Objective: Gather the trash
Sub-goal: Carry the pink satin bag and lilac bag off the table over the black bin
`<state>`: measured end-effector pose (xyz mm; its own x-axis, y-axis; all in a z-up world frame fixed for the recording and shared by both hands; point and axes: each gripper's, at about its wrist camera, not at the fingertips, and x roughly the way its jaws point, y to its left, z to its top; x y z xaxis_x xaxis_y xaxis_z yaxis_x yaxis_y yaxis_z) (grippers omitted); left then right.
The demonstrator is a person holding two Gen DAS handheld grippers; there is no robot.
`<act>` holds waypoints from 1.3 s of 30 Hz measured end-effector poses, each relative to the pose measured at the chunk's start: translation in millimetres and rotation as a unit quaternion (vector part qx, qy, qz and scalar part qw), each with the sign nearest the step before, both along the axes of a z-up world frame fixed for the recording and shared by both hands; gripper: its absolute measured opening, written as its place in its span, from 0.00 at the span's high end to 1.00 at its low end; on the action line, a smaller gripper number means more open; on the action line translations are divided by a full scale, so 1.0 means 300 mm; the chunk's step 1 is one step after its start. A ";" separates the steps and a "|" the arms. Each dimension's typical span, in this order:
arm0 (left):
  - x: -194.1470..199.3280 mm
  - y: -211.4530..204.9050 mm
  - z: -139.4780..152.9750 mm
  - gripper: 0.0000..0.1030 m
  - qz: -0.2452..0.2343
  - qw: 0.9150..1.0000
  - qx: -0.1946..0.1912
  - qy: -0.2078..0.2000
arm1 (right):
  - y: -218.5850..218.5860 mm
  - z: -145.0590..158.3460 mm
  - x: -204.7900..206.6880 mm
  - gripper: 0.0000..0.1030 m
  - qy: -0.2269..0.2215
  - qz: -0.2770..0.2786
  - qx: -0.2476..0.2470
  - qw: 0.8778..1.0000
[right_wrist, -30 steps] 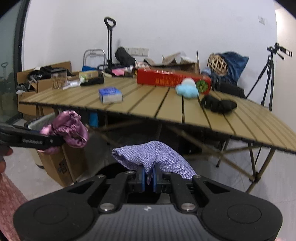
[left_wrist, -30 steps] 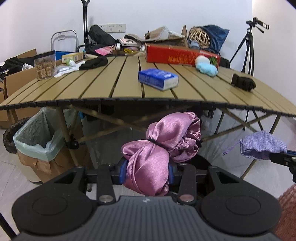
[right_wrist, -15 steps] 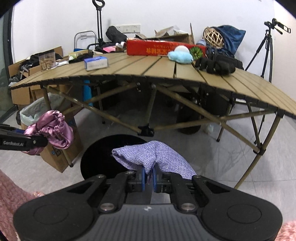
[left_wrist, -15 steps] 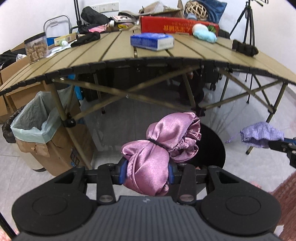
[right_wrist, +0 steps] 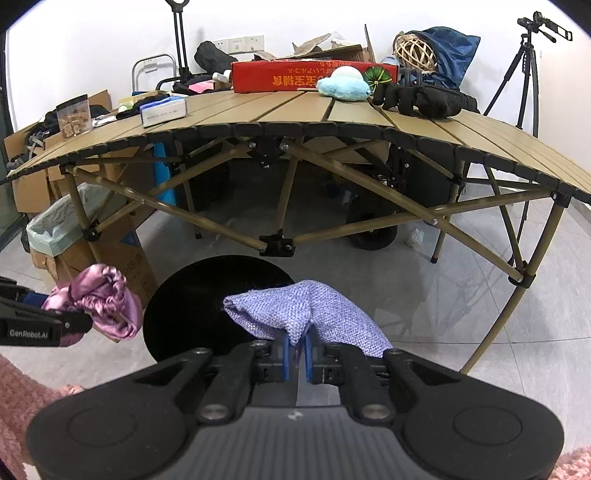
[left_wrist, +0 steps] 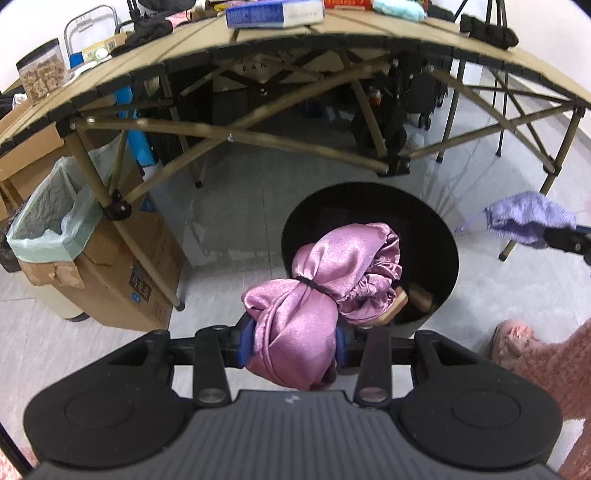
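My left gripper [left_wrist: 293,345] is shut on a pink satin bundle [left_wrist: 325,291] tied with a dark band; it hangs over the near side of a round black bin [left_wrist: 439,229] on the floor. Wooden pieces lie inside the bin. My right gripper [right_wrist: 295,350] is shut on a purple woven pouch [right_wrist: 310,314], held just above the bin's near rim [right_wrist: 177,291]. In the left wrist view the purple pouch [left_wrist: 524,218] hangs right of the bin; in the right wrist view the pink bundle [right_wrist: 99,299] hangs at the bin's left edge.
A slatted folding table [right_wrist: 354,114] stands behind the bin, its crossed legs close above it, with a blue box [left_wrist: 273,14], red box [right_wrist: 310,75] and black items on top. A lined cardboard bin [left_wrist: 55,221] sits left. A pink slipper [left_wrist: 517,343] is near right.
Both grippers sank and tilted downward toward the floor, each keeping its hold. The black bin now lies right beneath them, and the tabletop has slid toward the top of both views.
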<state>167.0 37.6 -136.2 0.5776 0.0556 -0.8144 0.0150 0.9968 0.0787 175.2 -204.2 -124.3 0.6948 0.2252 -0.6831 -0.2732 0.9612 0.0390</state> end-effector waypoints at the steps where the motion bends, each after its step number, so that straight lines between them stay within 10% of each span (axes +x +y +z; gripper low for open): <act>1: 0.001 0.002 -0.005 0.60 0.001 1.000 0.000 0.004 | -0.002 0.000 0.002 0.93 0.001 -0.001 0.000 1.000; 39: 0.246 -0.048 -0.062 0.60 0.011 0.998 0.015 0.058 | -0.025 -0.019 0.164 0.93 0.001 -0.030 -0.016 0.999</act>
